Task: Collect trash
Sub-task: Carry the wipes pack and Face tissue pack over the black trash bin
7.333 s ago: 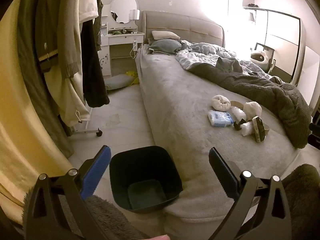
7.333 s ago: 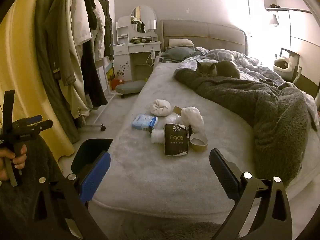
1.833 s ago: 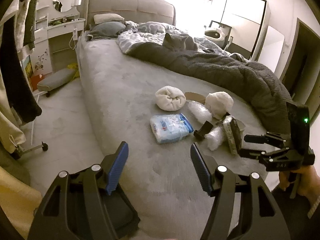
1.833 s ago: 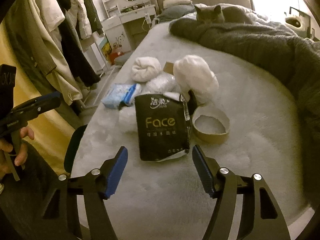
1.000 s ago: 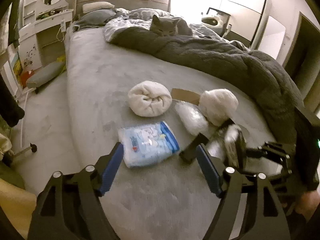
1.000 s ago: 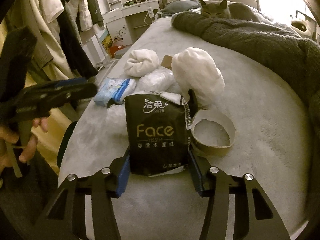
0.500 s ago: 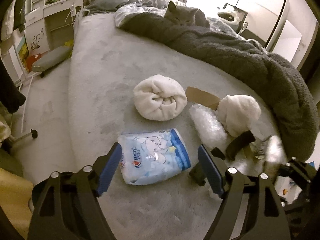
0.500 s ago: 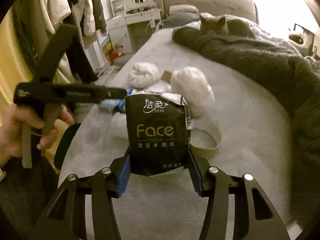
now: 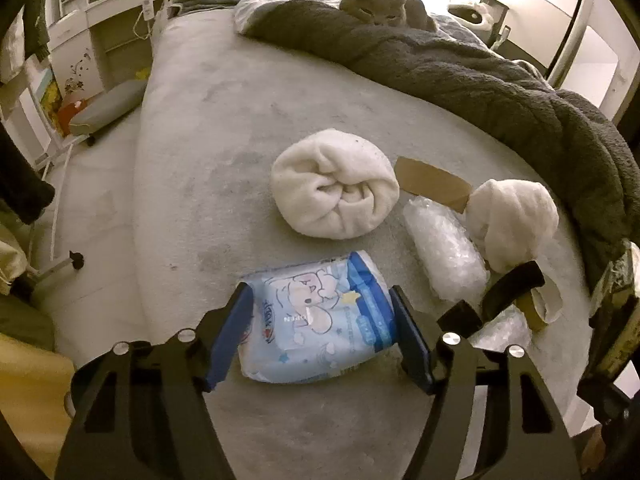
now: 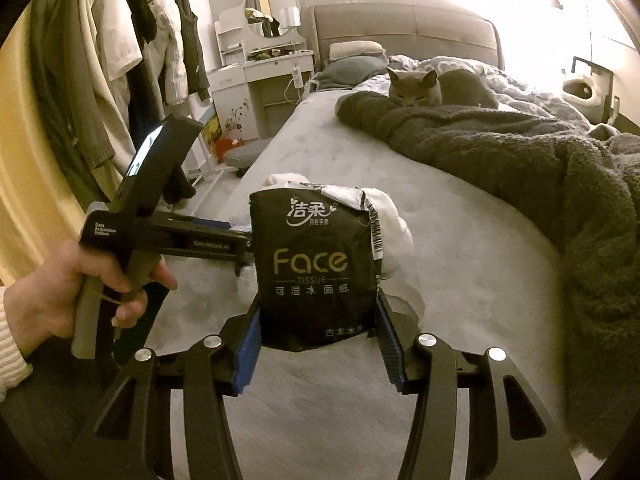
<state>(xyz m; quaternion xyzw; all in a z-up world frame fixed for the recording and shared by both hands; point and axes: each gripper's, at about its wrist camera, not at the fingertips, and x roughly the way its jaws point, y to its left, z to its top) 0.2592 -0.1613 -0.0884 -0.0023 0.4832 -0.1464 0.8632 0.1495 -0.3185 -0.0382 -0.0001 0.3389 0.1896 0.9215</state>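
Already the right gripper [image 10: 318, 340] has its two blue pads clamped on the lower sides of the black tissue packet [image 10: 316, 268], which stands upright off the bed [image 10: 460, 280]. It looks light and crinkly, half empty, so a squeeze low on its flanks should hold it, though the film may slip. Nearer the bed's left edge the left gripper [image 9: 322, 336] straddles the blue wipes pack [image 9: 320, 320]; its jaws have just been closing, the pack between them, pads at its two ends but not visibly squeezing. That pack seems soft and slick, best taken across its short ends. Beyond lie a rolled white towel [image 9: 334, 184], a bubble-wrap wad [image 9: 444, 252] and a cardboard strip [image 9: 434, 182]. A cat [image 9: 380, 0] rests far up the blanket [image 9: 500, 92], well apart; the bed edge and floor on the left offer free room.
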